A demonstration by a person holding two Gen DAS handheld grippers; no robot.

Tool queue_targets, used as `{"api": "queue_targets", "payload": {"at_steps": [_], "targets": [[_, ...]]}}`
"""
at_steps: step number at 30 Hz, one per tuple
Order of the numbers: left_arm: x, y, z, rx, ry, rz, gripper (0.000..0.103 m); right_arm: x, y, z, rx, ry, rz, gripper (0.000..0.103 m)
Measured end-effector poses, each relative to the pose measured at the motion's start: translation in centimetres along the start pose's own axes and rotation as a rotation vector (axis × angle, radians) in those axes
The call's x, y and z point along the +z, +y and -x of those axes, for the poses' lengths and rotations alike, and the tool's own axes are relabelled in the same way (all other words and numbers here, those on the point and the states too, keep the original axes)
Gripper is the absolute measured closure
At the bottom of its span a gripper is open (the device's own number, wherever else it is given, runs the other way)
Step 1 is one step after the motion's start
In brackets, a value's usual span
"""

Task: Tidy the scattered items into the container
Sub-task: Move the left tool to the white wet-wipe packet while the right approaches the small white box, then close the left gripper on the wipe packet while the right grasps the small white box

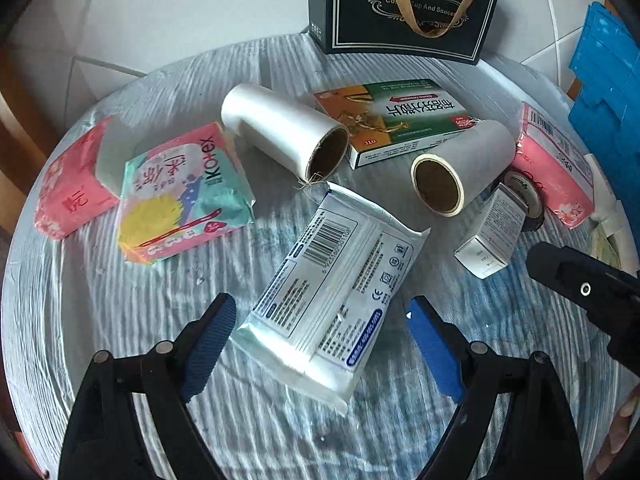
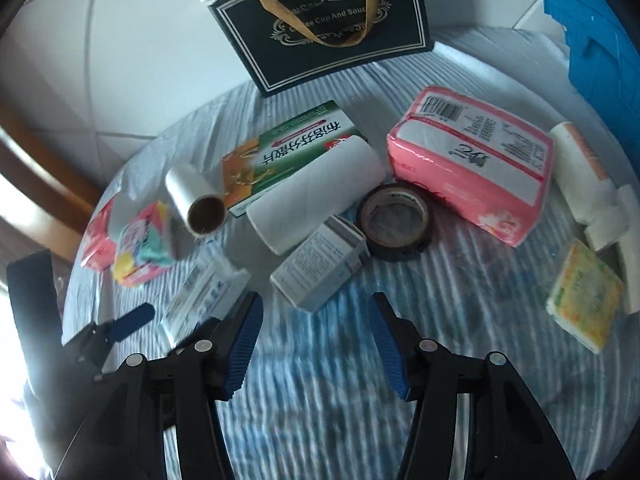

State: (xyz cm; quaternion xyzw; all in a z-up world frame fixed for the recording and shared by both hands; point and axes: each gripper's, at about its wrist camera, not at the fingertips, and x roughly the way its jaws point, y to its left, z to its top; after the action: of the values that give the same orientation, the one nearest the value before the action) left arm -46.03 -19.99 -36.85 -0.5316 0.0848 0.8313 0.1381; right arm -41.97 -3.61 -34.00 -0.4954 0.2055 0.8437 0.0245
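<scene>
We hold the left tongs [image 1: 322, 330] spread wide, straddling the white wipes packet [image 1: 334, 304] on the striped surface [image 1: 120, 320], pads not touching it. Our right tongs [image 2: 316, 334] stand apart too, empty, just short of the small white box [image 2: 320, 268]. The dark gift bag [image 2: 324, 20] stands upright at the far edge.

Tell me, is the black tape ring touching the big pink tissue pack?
Apart. The right wrist view shows striped cloth between the black tape ring and big pink tissue pack.
</scene>
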Motion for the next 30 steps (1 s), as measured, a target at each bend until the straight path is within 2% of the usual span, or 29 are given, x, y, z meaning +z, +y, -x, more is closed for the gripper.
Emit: {"api": "queue_targets", "payload": {"at_steps": [2,5,7,11,19,20,21,23,25,30], "targets": [[0.3,0.1,-1.2,-0.016,0.02,-0.004,0.015,0.5,0.5,-1.1,-0.009,0.007,-0.01,0.048],[0.4,-0.1,-1.9,-0.021,-0.006,-0.016,0.008,1.0,1.3,-2.8,-0.03,0.016,-0.009,0.048],[0.4,-0.2,-2.2,-0.025,-0.016,-0.016,0.0,1.1,1.5,-4.0,-0.05,0.03,-0.005,0.048],[0.3,-0.2,-2.3,-0.018,-0.044,-0.01,0.0,1.1,1.3,-4.9,-0.102,-0.002,-0.026,0.048],[0.0,0.0,-2.2,-0.017,-0.048,-0.006,0.0,0.5,1.2,-5.5,-0.104,-0.01,0.041,0.048],[-0.2,-0.1,-2.1,-0.016,-0.045,-0.004,0.0,0.3,1.1,-5.4,-0.109,-0.009,0.044,0.051],[-0.5,-0.2,-2.0,-0.016,-0.044,-0.004,0.001,0.0,0.9,-5.3,-0.107,-0.006,0.047,0.056],[-1.2,-0.5,-1.2,-0.017,-0.057,-0.008,0.014,-0.7,0.5,-5.1,-0.107,-0.005,0.051,0.064],[-1.7,-1.0,-0.5,-0.026,-0.069,-0.02,0.041,-1.4,0.1,-5.0,-0.12,-0.012,0.068,0.068],[-2.1,-1.6,0.1,-0.01,-0.083,0.005,0.049,-1.7,0.6,-4.8,-0.145,-0.017,0.1,0.07]]}}
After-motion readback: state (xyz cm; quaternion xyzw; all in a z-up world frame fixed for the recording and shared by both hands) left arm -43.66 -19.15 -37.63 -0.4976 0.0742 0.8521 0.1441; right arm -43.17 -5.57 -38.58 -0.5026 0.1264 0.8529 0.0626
